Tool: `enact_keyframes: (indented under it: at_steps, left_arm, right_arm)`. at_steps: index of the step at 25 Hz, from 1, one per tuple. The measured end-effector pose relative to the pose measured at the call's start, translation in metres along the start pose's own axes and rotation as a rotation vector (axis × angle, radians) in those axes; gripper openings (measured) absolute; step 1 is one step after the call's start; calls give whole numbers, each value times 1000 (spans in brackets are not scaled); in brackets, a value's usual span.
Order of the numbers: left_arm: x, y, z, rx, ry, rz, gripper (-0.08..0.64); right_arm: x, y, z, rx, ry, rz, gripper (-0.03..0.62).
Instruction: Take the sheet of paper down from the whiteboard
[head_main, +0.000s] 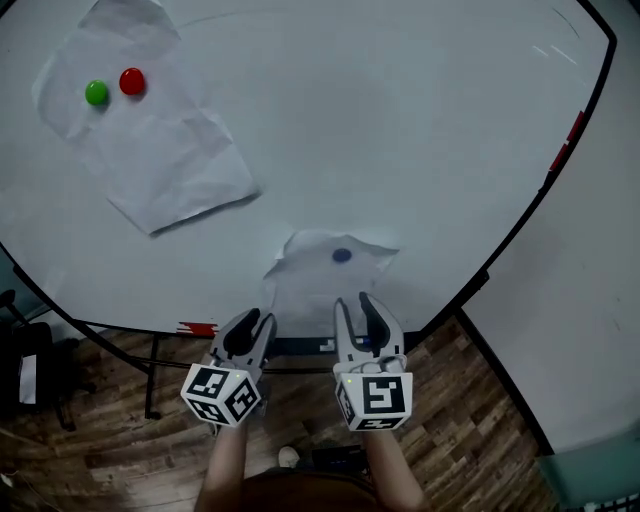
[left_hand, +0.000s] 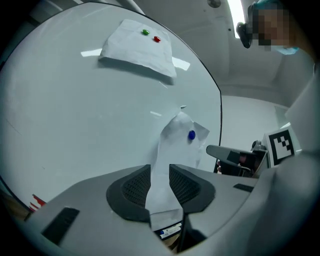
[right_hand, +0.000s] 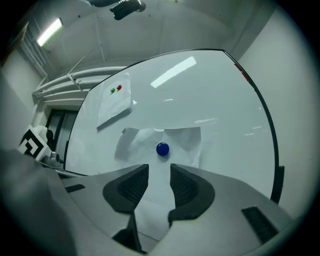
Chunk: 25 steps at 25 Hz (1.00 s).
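Left gripper (head_main: 260, 318) stood with jaws partly apart, the lower edge of the crumpled sheet of paper (head_main: 315, 285) in the gap but not visibly pinched. Right gripper (head_main: 352, 298), jaws wide and empty, faced the blue magnet (head_main: 342, 255) pinning that sheet low on the whiteboard (head_main: 400, 120). The sound course seemed to be pinching the paper firmly first, then lifting the magnet squarely off, lest the sheet tear or drop.

The left tool (left_hand: 159, 169) sits at the lower middle of the frame with its grey jaws apart. A crumpled white sheet of paper (left_hand: 176, 142) shows in the gap, and neither pad presses on it. A round blue magnet (left_hand: 191, 134) pins the sheet to the large white whiteboard (left_hand: 85, 120), right of centre. At the upper middle, a second white paper sheet (left_hand: 137, 52) hangs under a green magnet (left_hand: 145, 32) and a red magnet (left_hand: 157, 39).
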<state>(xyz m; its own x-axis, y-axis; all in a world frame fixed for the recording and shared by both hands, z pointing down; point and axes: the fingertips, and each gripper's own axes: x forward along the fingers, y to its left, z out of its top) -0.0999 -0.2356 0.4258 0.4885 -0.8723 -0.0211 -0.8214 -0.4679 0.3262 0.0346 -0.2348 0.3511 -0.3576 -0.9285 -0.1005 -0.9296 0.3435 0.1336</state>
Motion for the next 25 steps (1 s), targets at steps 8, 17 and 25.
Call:
enact_keyframes:
  at_steps: [8, 17, 25]
  left_arm:
    - [19, 7, 9, -3, 3, -20, 121]
    - [32, 0, 8, 2, 21, -47, 121]
    - [42, -2, 8, -11, 37, -85, 117]
  right_arm:
    - [18, 1, 7, -32, -23, -6, 133]
    - [33, -4, 21, -68, -64, -33, 141]
    - [46, -3, 28, -106, -74, -51, 153]
